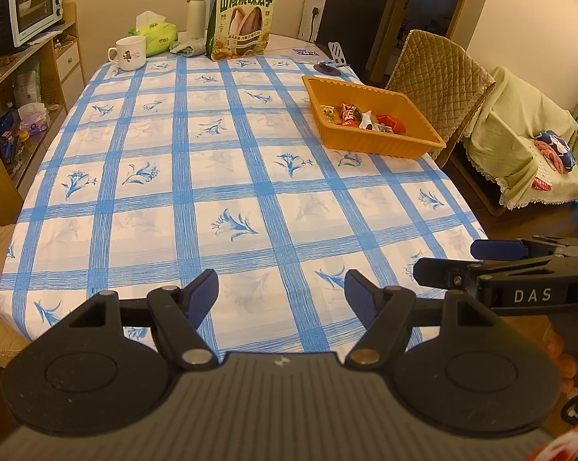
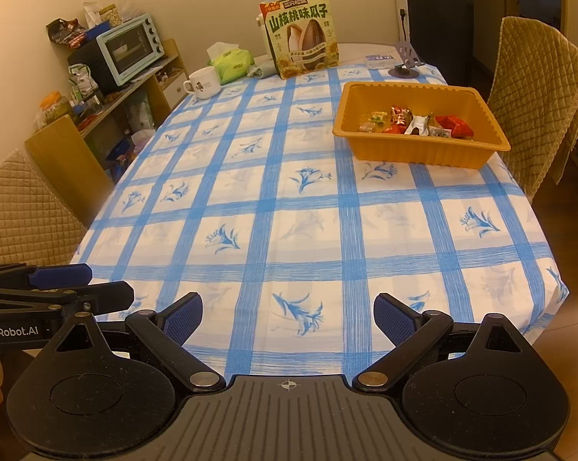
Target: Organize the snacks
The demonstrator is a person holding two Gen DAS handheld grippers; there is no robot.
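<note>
Several wrapped snacks point(image 2: 416, 123) lie bunched in one orange tray point(image 2: 423, 150) at the far right of the checked surface point(image 2: 273, 207). Both tools — left tool point(image 1: 281, 296), right tool point(image 2: 288, 317) — hang with jaws spread wide, empty, above the near edge. Only the left view shows a draped sofa point(image 1: 519, 146).

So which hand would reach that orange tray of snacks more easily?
Probably the right gripper: the orange tray lies toward the table's right side, nearer its open, empty fingers. The left gripper, also open, sits farther across.
</note>
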